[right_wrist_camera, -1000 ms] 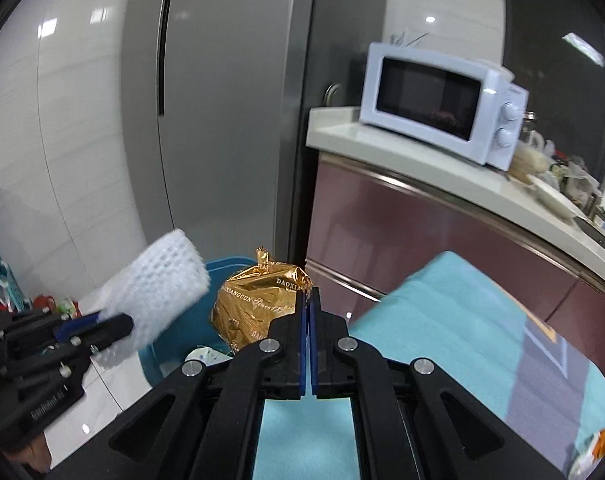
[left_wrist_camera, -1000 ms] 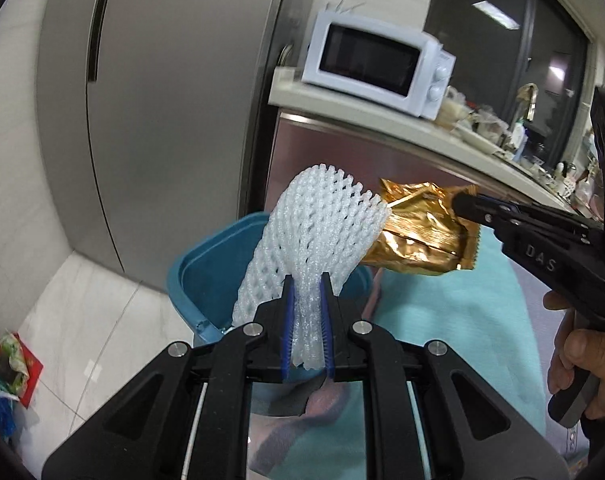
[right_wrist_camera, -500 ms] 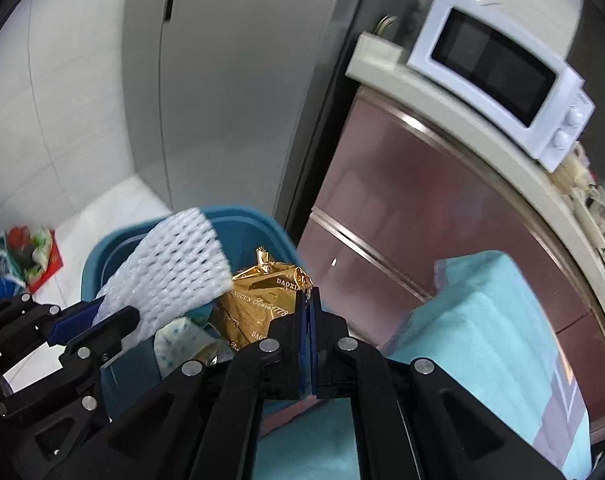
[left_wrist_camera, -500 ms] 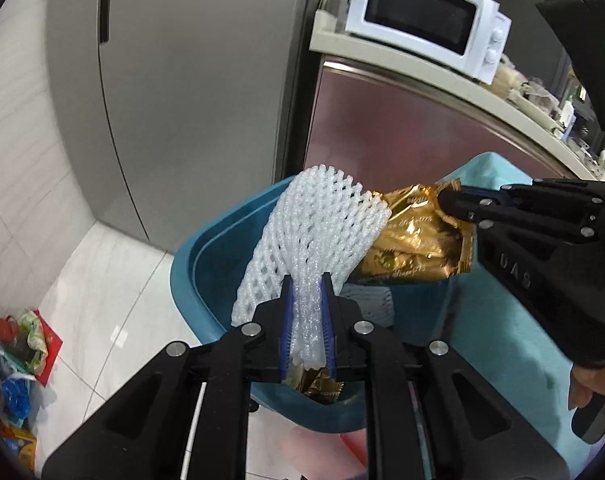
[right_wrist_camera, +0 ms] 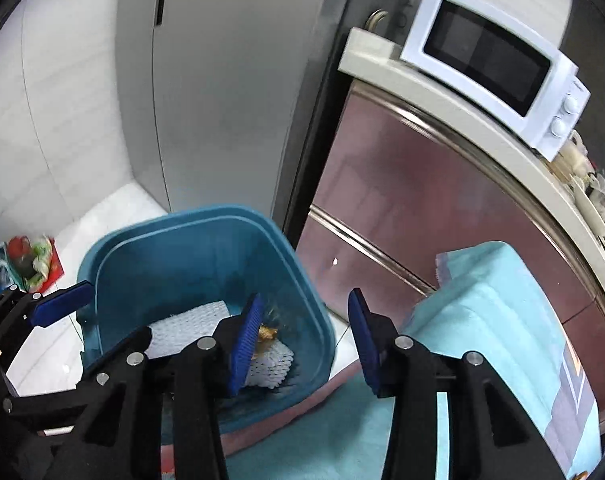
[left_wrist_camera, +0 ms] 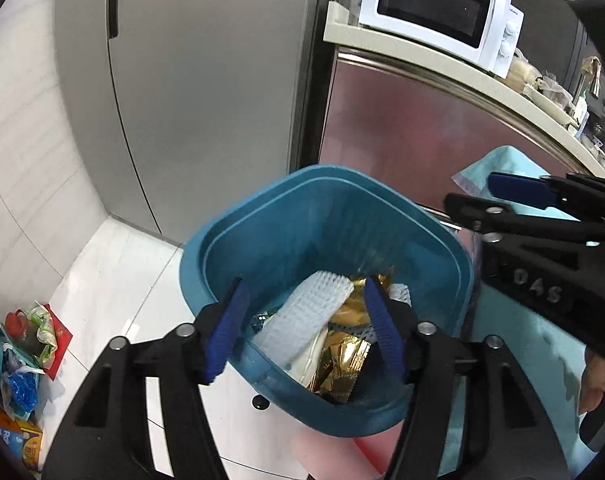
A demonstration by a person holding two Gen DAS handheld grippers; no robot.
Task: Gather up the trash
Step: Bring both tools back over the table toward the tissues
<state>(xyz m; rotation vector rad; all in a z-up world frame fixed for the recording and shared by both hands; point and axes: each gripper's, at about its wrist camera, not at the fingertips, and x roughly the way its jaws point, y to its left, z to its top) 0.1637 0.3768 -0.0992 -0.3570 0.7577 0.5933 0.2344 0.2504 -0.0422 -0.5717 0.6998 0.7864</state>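
Trash — white foam netting [left_wrist_camera: 306, 316] and gold wrapper [left_wrist_camera: 342, 364] — lies inside the blue bin [left_wrist_camera: 262, 232] beneath the left gripper [left_wrist_camera: 306, 328], wide open and empty. From the right wrist, the right gripper [right_wrist_camera: 306, 332] gapes empty above the bin's rim [right_wrist_camera: 302, 276].

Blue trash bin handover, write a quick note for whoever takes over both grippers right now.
Left gripper: open, empty, above the blue bin.
Right gripper: open, empty, over the bin's right rim.
White foam net and gold wrapper lie in the bin, on other trash.
Done: both pieces are binned.
Left: check the teal-covered table for more; something small shows at its near edge in the right wrist view, too cropped to identify. The bags on the floor may not be trash.
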